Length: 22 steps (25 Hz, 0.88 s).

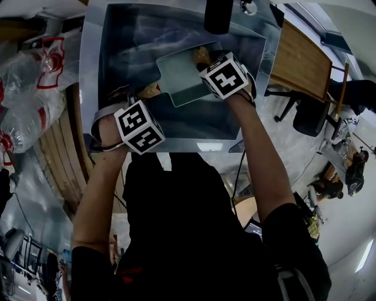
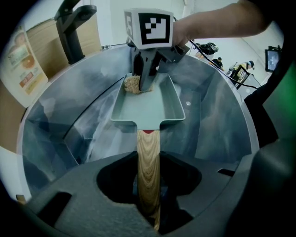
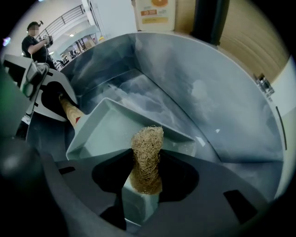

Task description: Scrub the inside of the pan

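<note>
Off the left rim of the stainless steel sink (image 1: 92,64) lie crumpled clear plastic bags (image 1: 26,88). Inside the sink, at its near left side, the left gripper (image 2: 149,199) points steeply down. Its jaws are pinched on the light wooden handle (image 2: 149,157), which runs out from between them to the pale green rectangular pan (image 2: 148,109). The pan sits about the middle of the sink's basin, open side up; whether it rests on the sink floor cannot be told. Toward the sink's right wall, the right gripper (image 3: 147,183) points straight down over the end of the pan farthest from the handle. Its jaws are squeezed on a tan, fibrous loofah scrubber (image 3: 147,155). The scrubber's free end meets the pan's inside at a far corner, against the pan's wall. A black faucet (image 1: 217,14) stands at the sink's far rim. Beyond the sink's right rim is a brown wooden tabletop (image 1: 299,59).
</note>
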Motion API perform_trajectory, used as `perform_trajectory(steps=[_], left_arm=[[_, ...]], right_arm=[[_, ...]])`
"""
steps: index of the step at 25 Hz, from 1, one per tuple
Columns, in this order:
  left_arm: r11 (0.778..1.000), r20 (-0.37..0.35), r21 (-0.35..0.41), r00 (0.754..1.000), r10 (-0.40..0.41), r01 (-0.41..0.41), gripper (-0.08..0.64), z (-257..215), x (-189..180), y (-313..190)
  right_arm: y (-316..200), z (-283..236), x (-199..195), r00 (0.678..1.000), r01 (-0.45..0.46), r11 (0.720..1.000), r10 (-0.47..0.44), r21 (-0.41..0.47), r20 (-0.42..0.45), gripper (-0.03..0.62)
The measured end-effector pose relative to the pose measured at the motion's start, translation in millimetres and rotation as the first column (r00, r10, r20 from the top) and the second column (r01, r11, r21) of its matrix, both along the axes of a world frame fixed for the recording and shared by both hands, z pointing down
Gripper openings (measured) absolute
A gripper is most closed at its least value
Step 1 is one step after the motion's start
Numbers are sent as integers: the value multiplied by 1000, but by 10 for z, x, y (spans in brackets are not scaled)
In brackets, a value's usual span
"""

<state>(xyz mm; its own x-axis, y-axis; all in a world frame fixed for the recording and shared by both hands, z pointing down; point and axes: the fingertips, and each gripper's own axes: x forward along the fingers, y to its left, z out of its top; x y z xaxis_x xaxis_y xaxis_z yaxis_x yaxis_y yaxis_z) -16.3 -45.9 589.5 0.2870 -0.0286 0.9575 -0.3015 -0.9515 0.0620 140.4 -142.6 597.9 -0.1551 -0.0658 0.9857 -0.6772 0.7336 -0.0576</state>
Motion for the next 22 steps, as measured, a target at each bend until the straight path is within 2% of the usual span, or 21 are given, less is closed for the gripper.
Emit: perform_trajectory(steps=[10, 22], left_arm=[[1000, -1, 3, 1000, -5, 5, 156, -7, -2, -7], [1000, -3, 8, 1000, -2, 2, 156, -13, 6, -11]], right_arm=[[425, -220, -717, 988, 62, 997, -54, -53, 142, 172], [518, -27, -891, 988, 100, 992, -90, -72, 127, 170]])
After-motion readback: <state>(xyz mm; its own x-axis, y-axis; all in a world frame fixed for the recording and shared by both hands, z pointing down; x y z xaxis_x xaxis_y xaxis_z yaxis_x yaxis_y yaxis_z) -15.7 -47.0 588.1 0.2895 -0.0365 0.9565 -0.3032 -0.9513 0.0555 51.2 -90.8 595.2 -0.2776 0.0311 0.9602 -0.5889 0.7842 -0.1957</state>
